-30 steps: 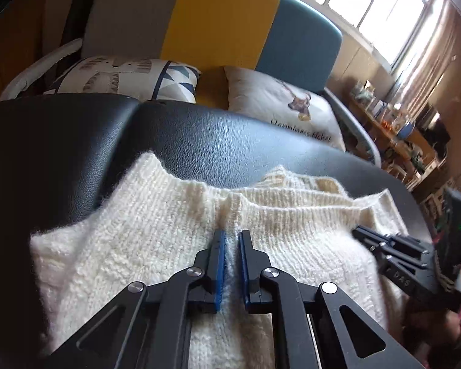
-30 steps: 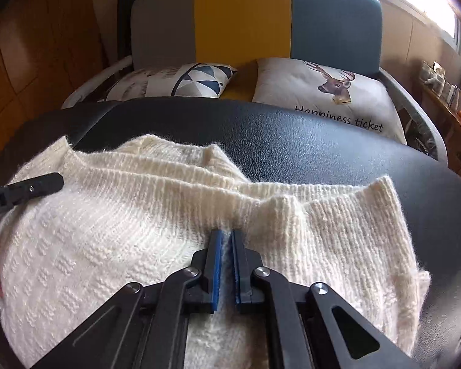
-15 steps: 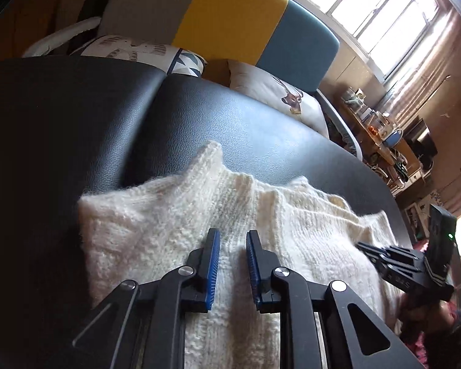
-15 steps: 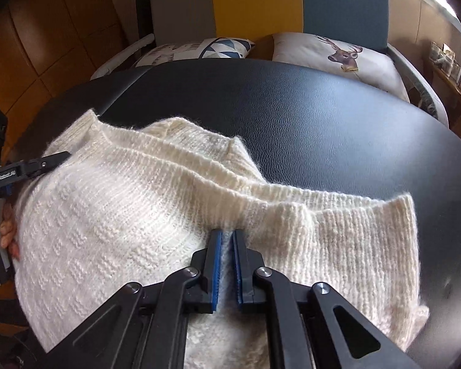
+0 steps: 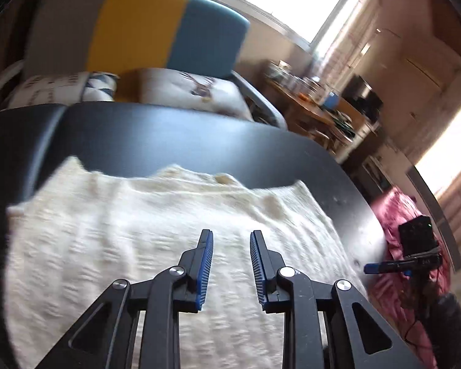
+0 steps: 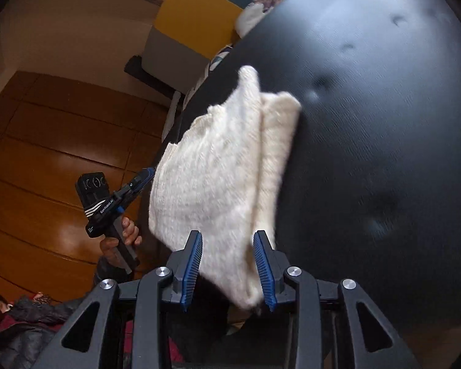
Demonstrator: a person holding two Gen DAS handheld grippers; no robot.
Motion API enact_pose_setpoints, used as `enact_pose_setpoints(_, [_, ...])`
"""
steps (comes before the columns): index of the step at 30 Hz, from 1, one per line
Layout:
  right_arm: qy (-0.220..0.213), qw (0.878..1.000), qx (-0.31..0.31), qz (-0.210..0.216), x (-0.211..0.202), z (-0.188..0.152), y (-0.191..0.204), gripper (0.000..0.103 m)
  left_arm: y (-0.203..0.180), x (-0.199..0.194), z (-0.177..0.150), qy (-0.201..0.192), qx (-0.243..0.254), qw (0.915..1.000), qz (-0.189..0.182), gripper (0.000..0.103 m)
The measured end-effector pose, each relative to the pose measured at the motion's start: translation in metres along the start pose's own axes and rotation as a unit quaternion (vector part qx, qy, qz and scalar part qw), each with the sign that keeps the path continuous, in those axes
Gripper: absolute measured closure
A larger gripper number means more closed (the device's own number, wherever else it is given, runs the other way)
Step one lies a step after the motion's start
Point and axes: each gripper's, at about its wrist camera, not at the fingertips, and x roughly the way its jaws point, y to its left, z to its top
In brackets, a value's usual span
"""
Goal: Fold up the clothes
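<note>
Looking along the left tongs (image 5: pixel 231 266), one cream knitted sweater (image 5: pixel 132 240) lies spread on the black padded counter (image 5: pixel 175 135), directly under and ahead of the blue pads. Its far edge, bunched into small humps, runs across the view, so from this side the cloth lies wider than deep. The jaws are opening, and nothing is pinched between them; they sit clear above the knit. Off to the right, beyond the sweater's right edge and past the counter's rim, the right tongs (image 5: pixel 372 268) show only as a blue tip on a black body, too small to read. Behind the counter stand one sofa (image 5: pixel 138 27) and two cushions.

From the right wrist view, the right tongs (image 6: pixel 227 266) point at the near end of the same sweater (image 6: pixel 218 166), which runs away from them as a long, narrowing band, its long axis almost in line with the tongs. A fold ridge lies along its right side. The jaws are opening: the pads stand either side of the near corner, and blur hides whether the right pad touches it. I judge the cloth released. The left tongs (image 6: pixel 144 176), held in a hand (image 6: pixel 123 240), sit at the sweater's left edge, midway along it, jaws unreadable there. For a next fold along that axis, the right tongs are nearer the near end. Count: one sweater, two tongs.
</note>
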Motion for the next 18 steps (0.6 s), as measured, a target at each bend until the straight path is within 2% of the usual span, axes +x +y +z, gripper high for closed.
enact_pose_setpoints(3, [0.002,0.999,0.016,0.042,0.001,-0.017,-0.012,0.067,-0.052,0.034,-0.006,0.041,0.047,0.9972,-0.041,0.077])
enact_pose_setpoints(5, [0.003,0.997,0.023,0.070,0.003,-0.026,-0.018,0.067,-0.081,0.054,-0.010,0.062,0.077,0.9935,-0.057,0.077])
enact_pose_setpoints(8, [0.009,0.996,0.024,0.090,0.015,-0.025,-0.022,0.067,-0.109,0.079,-0.013,0.088,0.102,0.9881,-0.073,0.077])
enact_pose_setpoints(11, [0.013,0.994,0.017,0.109,0.027,-0.020,-0.022,0.067,-0.122,0.099,-0.016,0.111,0.112,0.9847,-0.074,0.078])
enact_pose_setpoints(15, [0.043,0.991,-0.010,0.124,0.044,-0.013,-0.012,0.067,-0.131,0.115,-0.021,0.130,0.129,0.9809,-0.066,0.078])
enact_pose_setpoints(18, [0.107,0.984,-0.038,0.140,0.062,-0.013,0.000,0.067,-0.127,0.126,-0.024,0.145,0.125,0.9797,-0.059,0.078])
